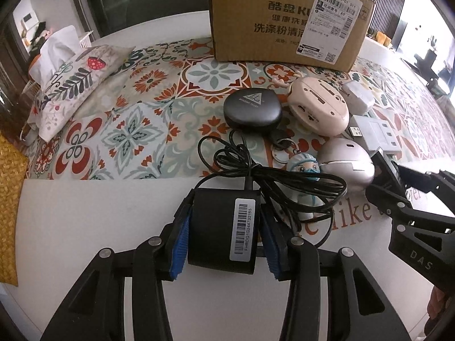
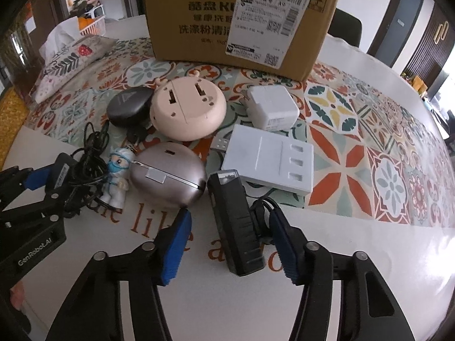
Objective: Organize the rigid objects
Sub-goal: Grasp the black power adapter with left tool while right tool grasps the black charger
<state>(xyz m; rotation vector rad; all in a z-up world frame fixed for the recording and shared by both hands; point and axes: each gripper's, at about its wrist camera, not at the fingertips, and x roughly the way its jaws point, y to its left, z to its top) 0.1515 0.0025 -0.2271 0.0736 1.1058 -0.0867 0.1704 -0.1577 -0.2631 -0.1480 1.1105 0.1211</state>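
Left wrist view gives me the black power adapter (image 1: 223, 228), a smooth rounded-edge plastic block with a white barcode sticker, sitting squarely between my left hand-held gripper (image 1: 224, 241); both ribbed blue pads (image 1: 178, 244) press its sides, so that gripper is clenched on it. Its thin black cable (image 1: 273, 182) lies in loose glossy coils just beyond, on the white bench (image 1: 99, 213).

From the right wrist view, a long black ridged bar-shaped device (image 2: 236, 224) lies on the bench between the jaws of my right hand-held gripper (image 2: 231, 241). The right pad sits just beside it, the left pad (image 2: 173, 247) stands clearly apart, so nothing is grasped there yet; the jaws are not clamped.

Just beyond the two grippers, the other rigid pieces cluster: a small plastic figurine (image 2: 118, 176) in a blue mask on a keyring, a silvery matte egg-shaped case (image 2: 167, 176), a pale pink round gadget (image 2: 187, 110) with small knobs on its far edge, and a black pebble-shaped case (image 1: 251, 110) to its left. To the right lie a flat white slotted box (image 2: 270, 162) and, farther off, a white cube charger (image 2: 273, 108).

All of these rest on or near a patterned tile-print cloth (image 1: 128, 119) in red, teal and cream. At the far side stands a brown cardboard box (image 1: 284, 17) with a shipping label; at far left lies a floral fabric tissue cover (image 1: 71, 82).
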